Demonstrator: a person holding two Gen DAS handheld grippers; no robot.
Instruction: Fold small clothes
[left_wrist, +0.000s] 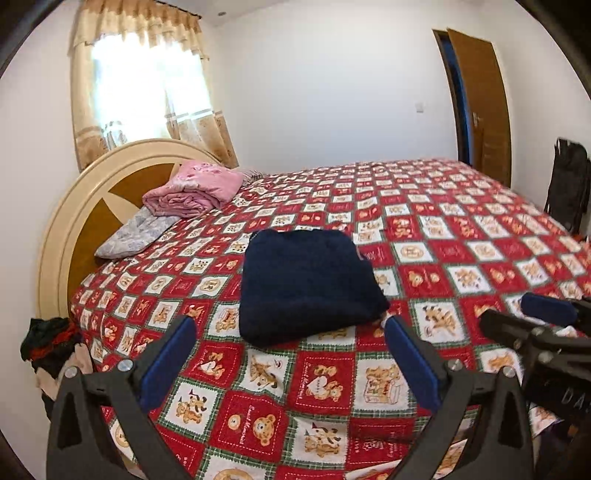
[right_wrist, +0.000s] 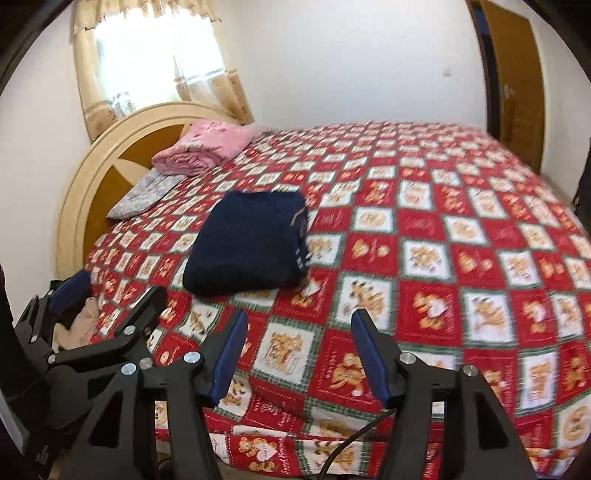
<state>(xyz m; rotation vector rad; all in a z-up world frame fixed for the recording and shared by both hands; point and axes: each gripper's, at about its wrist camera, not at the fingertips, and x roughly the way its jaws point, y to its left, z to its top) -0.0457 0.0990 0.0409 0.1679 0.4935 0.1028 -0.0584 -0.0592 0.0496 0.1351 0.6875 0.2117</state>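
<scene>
I see the folded navy garment (left_wrist: 308, 284) lying on the bed (left_wrist: 461, 236), long axis running away from me toward the far wall, its underside hidden, both my left tool (left_wrist: 291, 354) and right tool (right_wrist: 299, 354) open and empty short of it.

Both the left gripper (left_wrist: 291, 332) and the right gripper (right_wrist: 299, 325) have black angular frames, blue ribbed pads (left_wrist: 168, 363), round silver screws; a black cable (right_wrist: 354, 439) trails at six o'clock.
</scene>
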